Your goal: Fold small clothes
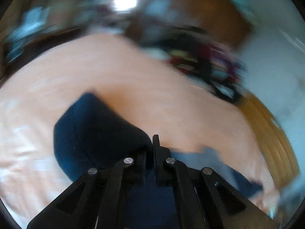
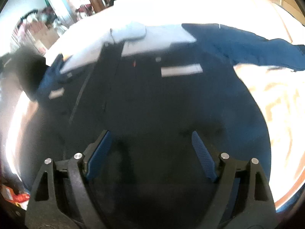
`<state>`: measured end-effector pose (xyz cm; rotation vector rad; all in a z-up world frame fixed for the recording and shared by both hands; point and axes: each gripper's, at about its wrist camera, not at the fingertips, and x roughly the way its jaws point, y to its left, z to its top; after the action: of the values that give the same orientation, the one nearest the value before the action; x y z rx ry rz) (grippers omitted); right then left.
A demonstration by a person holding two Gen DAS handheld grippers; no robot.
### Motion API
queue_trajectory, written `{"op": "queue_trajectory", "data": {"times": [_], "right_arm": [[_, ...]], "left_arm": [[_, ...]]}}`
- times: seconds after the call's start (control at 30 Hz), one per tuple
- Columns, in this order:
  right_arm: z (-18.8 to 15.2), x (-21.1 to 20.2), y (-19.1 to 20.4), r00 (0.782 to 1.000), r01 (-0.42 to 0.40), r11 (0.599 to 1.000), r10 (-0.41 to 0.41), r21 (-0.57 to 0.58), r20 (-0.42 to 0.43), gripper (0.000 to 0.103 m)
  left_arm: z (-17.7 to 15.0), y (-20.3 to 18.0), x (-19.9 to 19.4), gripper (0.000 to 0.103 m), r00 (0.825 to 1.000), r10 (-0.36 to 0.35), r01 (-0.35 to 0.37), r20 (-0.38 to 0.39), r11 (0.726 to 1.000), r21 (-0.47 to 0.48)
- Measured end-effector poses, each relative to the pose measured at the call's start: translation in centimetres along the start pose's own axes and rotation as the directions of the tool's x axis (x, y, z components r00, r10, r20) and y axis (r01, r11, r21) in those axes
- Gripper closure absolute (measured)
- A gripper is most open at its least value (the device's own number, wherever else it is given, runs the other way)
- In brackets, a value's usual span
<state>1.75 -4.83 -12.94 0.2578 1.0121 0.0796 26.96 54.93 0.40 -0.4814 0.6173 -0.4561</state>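
Left wrist view: left tool (image 1: pixel 150 152) clenched on the navy garment's (image 1: pixel 91 133) sleeve, mid-fold; right tool (image 2: pixel 150 152) released above it, folding mostly undone.

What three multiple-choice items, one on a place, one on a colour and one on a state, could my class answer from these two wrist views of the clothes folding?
1. Where does the dark garment lie in the right wrist view?
A. Spread under and ahead of the right hand-held gripper
B. Hung on a chair
C. Inside a basket

2. What colour is the cloth at the left hand-held gripper?
A. Red
B. Navy blue
C. Yellow

3. How do the two grippers stand?
A. Both open
B. Left open, right shut
C. Left shut on the cloth, right open

Answers:
1 A: the garment fills the view beneath the right gripper, one sleeve stretched out.
2 B: the fold by the fingers is deep blue against the peach cover.
3 C: the left fingers meet with cloth between them; the right fingers stand wide apart.
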Motion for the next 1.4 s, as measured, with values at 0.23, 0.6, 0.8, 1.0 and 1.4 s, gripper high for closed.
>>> {"op": "queue_trajectory", "data": {"times": [0.23, 0.6, 0.8, 1.0, 1.4], "right_arm": [[3.7, -1.6, -0.5, 0.978, -0.201, 0.977, 0.196, 0.077, 0.065, 0.014], [15.6, 10.5, 2.3, 0.973, -0.227, 0.972, 0.223, -0.067, -0.064, 0.015], [18.5, 17.1, 1.9, 0.958, -0.243, 0.968, 0.25, 0.065, -0.139, 0.031], [18.3, 18.3, 1.2, 0.925, -0.329, 0.925, 0.356, 0.193, -0.131, 0.094], [17.4, 10.8, -6.1, 0.961, -0.272, 0.94, 0.274, 0.204, 0.014, 0.094]], "left_arm": [[-8.8, -12.4, 4.9, 0.052, 0.961, -0.226, 0.242, -0.16, 0.966, 0.088], [-20.7, 0.9, 3.0, 0.051, 0.983, 0.016, -0.066, -0.182, 0.96, -0.273], [-21.9, 3.7, 1.9, 0.051, 0.991, 0.027, -0.075, -0.132, 0.926, -0.371], [-22.1, 2.1, 3.4, 0.05, 0.989, 0.064, -0.105, -0.131, 0.938, -0.329], [-22.1, 1.2, 4.2, 0.049, 0.985, 0.069, -0.115, -0.158, 0.945, -0.306]]}}
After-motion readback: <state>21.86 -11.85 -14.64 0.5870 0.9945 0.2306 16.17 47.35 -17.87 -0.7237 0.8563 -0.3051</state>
